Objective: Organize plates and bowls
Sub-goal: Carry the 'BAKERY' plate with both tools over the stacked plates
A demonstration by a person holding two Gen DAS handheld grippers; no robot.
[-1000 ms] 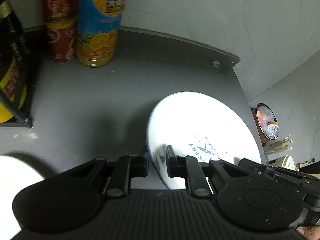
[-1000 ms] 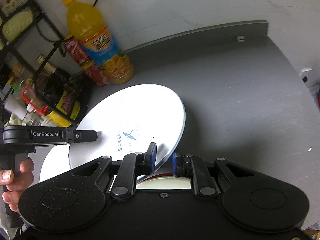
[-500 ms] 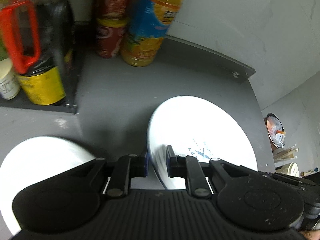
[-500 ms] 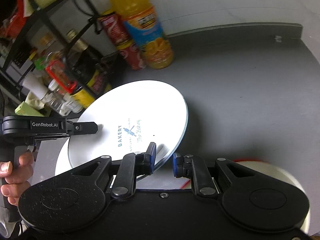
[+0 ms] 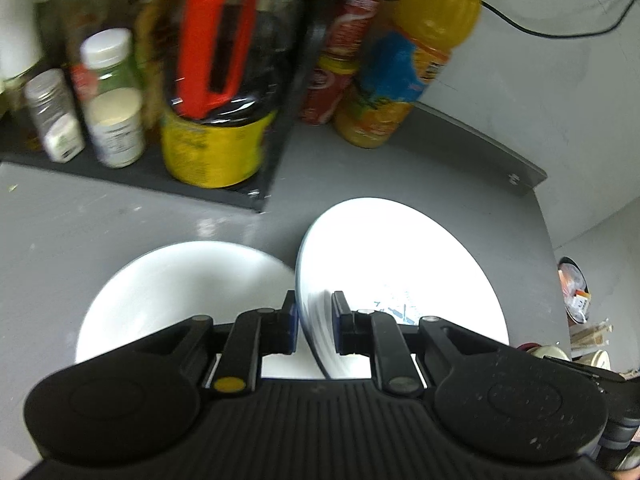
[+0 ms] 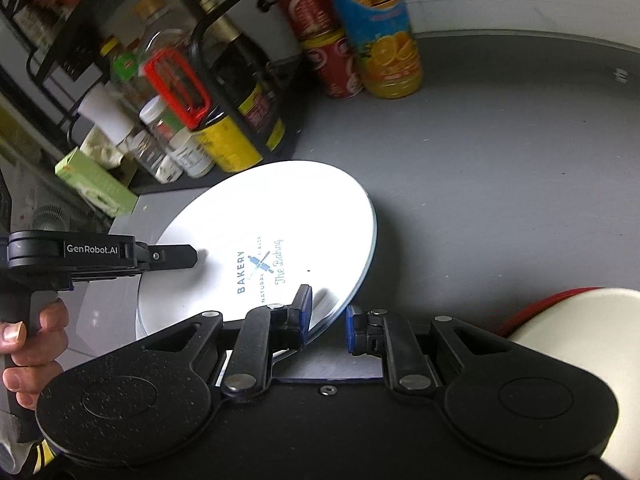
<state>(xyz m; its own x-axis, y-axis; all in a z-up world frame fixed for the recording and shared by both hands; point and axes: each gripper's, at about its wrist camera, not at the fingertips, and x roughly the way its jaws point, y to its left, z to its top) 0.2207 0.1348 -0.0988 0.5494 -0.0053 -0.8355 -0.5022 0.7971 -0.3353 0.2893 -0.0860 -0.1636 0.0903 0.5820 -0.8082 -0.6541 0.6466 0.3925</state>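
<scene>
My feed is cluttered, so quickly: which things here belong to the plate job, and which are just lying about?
Job:
- bakery plate, held by left gripper and right gripper
- white plate beneath
- red-rimmed bowl

Lying about:
- juice bottle
- red cans
- rack
- green box

Orange juice bottle (image 6: 374, 36) beside red cans (image 6: 320, 36); condiment rack (image 6: 168, 92) (crowded) on grey counter (image 6: 500, 168).
</scene>
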